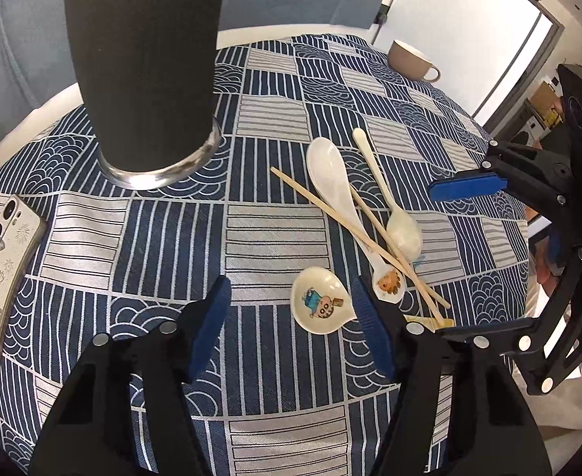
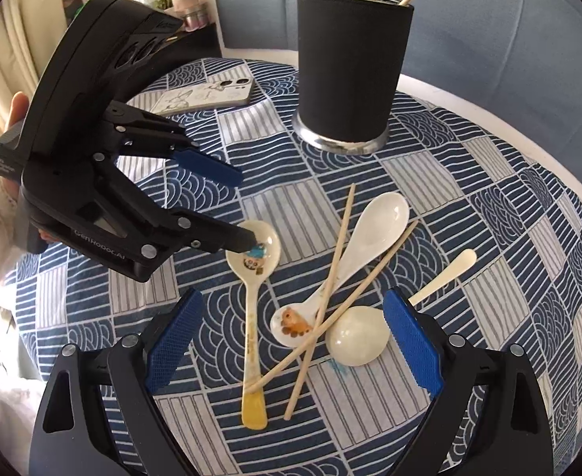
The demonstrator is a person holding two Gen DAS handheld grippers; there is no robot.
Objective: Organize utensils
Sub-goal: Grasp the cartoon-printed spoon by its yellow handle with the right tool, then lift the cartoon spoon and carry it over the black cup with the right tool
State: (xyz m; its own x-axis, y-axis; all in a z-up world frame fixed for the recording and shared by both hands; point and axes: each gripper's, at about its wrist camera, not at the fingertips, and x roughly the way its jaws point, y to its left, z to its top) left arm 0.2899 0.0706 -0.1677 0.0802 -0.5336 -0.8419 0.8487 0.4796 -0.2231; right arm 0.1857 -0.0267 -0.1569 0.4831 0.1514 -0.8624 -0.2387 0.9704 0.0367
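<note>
A black cup [image 2: 352,67] with two chopsticks standing in it is at the back of the table; it also shows in the left wrist view [image 1: 144,67]. Three spoons and two loose chopsticks [image 2: 336,273] lie crossed on the cloth. A cartoon-print spoon [image 2: 257,254] lies nearest my left gripper [image 2: 243,206], which is open, its lower finger at the spoon's bowl [image 1: 320,301]. A white spoon [image 2: 370,230] and a cream spoon [image 2: 360,341] lie between the fingers of my open, empty right gripper [image 2: 291,345].
A phone [image 1: 1,277] lies at the table's left. A beige mug [image 1: 412,59] stands at the far edge. The round table has a blue patterned cloth [image 1: 275,234]. A white fridge [image 1: 469,39] stands beyond.
</note>
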